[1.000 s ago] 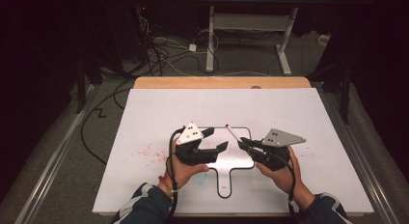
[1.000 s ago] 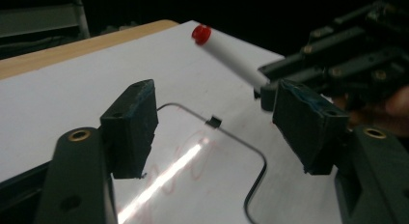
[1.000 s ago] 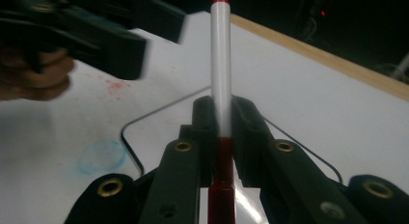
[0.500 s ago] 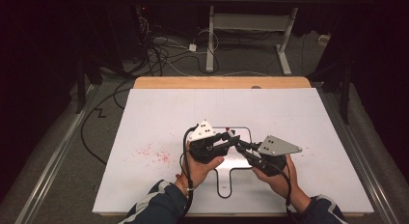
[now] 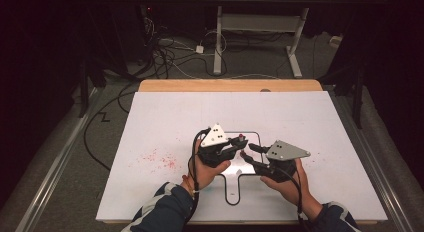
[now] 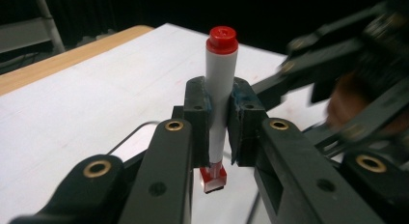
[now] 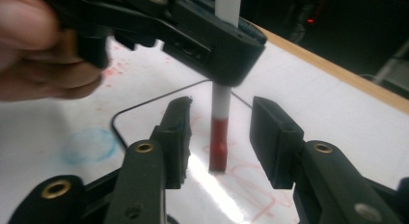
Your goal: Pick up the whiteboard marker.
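White tabletop (image 5: 165,122): left gripper (image 6: 219,118) has just clamped the upright red marker (image 6: 221,79); right gripper (image 7: 219,137), jaws just opening, straddles its cap (image 7: 219,142) untouched. Handover done; next, probably pull the cap.

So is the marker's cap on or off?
On. The marker stands upright in the left gripper, its red cap still fitted at the bottom.
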Available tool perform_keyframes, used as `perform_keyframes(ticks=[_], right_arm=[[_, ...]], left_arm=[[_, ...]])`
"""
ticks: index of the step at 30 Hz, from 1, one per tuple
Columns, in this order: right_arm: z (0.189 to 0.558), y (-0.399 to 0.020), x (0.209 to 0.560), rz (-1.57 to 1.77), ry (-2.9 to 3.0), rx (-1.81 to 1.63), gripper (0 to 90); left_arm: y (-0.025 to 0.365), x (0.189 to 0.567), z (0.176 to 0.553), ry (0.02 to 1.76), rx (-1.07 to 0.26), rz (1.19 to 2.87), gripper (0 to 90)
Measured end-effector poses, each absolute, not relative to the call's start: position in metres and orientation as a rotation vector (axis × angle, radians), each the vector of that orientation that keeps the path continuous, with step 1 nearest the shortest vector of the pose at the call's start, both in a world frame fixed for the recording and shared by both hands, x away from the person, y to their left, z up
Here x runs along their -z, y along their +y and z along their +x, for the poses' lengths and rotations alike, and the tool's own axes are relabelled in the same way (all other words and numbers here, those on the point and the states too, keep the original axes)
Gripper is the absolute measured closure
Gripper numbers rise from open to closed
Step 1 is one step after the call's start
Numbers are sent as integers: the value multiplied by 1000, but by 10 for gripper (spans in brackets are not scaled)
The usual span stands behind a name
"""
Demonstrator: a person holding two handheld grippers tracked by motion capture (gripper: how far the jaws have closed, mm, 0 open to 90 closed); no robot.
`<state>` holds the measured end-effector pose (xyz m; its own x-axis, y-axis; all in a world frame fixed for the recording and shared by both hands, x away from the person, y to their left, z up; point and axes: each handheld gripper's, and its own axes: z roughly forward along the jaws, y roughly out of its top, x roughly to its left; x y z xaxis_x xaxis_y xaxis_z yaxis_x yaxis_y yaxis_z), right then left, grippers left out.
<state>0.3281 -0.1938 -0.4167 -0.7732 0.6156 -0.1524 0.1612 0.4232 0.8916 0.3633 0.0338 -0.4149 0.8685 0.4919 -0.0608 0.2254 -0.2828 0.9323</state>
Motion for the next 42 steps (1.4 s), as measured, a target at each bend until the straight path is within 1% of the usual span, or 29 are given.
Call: perform_keyframes(ticks=[2, 3, 4, 5, 9, 11, 12, 18, 22, 29, 31, 33, 38, 42], right_arm=[[328, -208, 415, 694, 2214, -1282, 497], [328, -214, 415, 706, 2208, -1276, 483], [328, -220, 415, 724, 2203, -1254, 474], [327, -226, 415, 743, 2201, -1235, 465], [325, -248, 418, 813, 2191, -1196, 455], [324, -253, 418, 823, 2188, -1185, 452], [323, -257, 419, 826, 2189, -1169, 449], [318, -272, 420, 870, 2160, -1115, 409], [316, -273, 420, 872, 2145, -1094, 395], [314, -268, 423, 852, 2152, -1085, 380], [314, -268, 423, 849, 2149, -1087, 380], [314, -268, 423, 848, 2148, -1087, 380], [314, -268, 424, 834, 2151, -1092, 379], [312, -266, 424, 807, 2153, -1093, 374]], left_arm=[[41, 420, 368, 540, -306, 1910, 787], [51, 424, 373, 573, -315, 1941, 786], [51, 424, 373, 573, -315, 1941, 787], [61, 427, 379, 605, -306, 1966, 787], [71, 429, 383, 632, -325, 2021, 787], [78, 429, 383, 659, -350, 2053, 787], [82, 429, 385, 674, -342, 2062, 787], [89, 431, 387, 729, -395, 2085, 787], [85, 433, 385, 724, -369, 2064, 787], [60, 441, 376, 668, -390, 2031, 788], [60, 442, 375, 654, -391, 2030, 788], [67, 442, 376, 653, -404, 2015, 788], [97, 442, 382, 690, -359, 1888, 788], [108, 452, 381, 636, -336, 1863, 788]])
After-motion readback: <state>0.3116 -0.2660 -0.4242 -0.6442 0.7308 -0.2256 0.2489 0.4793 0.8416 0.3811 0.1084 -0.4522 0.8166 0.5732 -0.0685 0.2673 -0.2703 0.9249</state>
